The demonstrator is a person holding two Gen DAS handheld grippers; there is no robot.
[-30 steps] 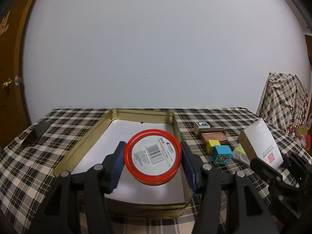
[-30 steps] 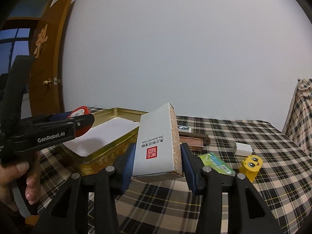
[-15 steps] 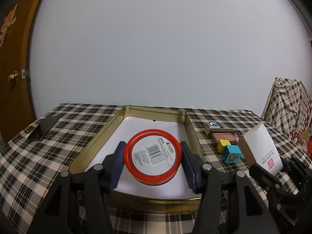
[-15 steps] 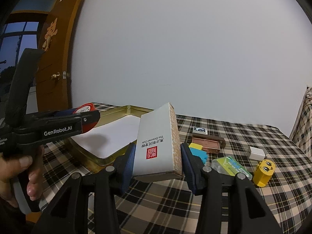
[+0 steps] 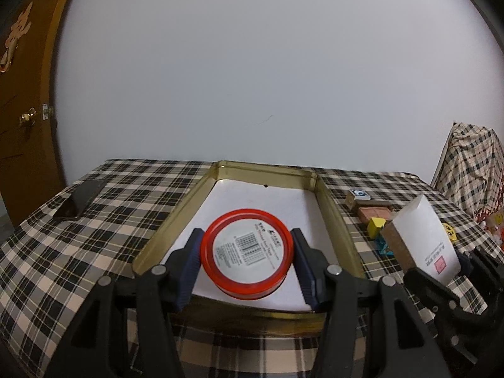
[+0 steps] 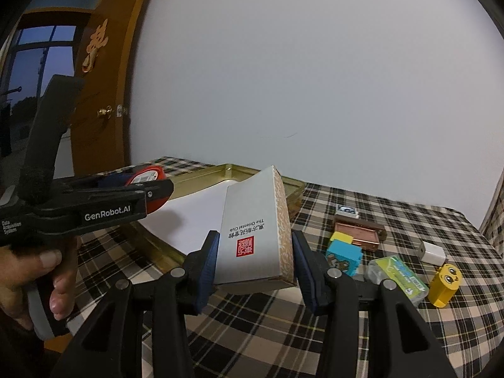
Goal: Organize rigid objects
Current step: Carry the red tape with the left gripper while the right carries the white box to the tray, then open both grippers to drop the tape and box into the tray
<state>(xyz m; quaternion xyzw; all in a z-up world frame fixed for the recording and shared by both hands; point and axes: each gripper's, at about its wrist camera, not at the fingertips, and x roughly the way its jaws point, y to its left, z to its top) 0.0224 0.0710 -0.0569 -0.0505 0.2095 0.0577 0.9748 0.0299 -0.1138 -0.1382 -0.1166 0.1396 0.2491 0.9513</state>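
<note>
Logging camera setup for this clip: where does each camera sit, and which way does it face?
Left wrist: sits on the left tongs, looking forward and down over the red round tin they clamp above the gold tray; only the tongs show.
Right wrist: sits on the right tongs, which clamp the white box; a hand holding the left tongs shows at left.
Shared: tray, tin, box, blue cube.

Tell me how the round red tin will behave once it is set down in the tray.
The red tin looks stiff: the left hand-held gripper clamps its rim without denting it. Laid flat in the gold tray, it should sit steady; on edge it would probably roll. Its smooth side may slip.
</note>
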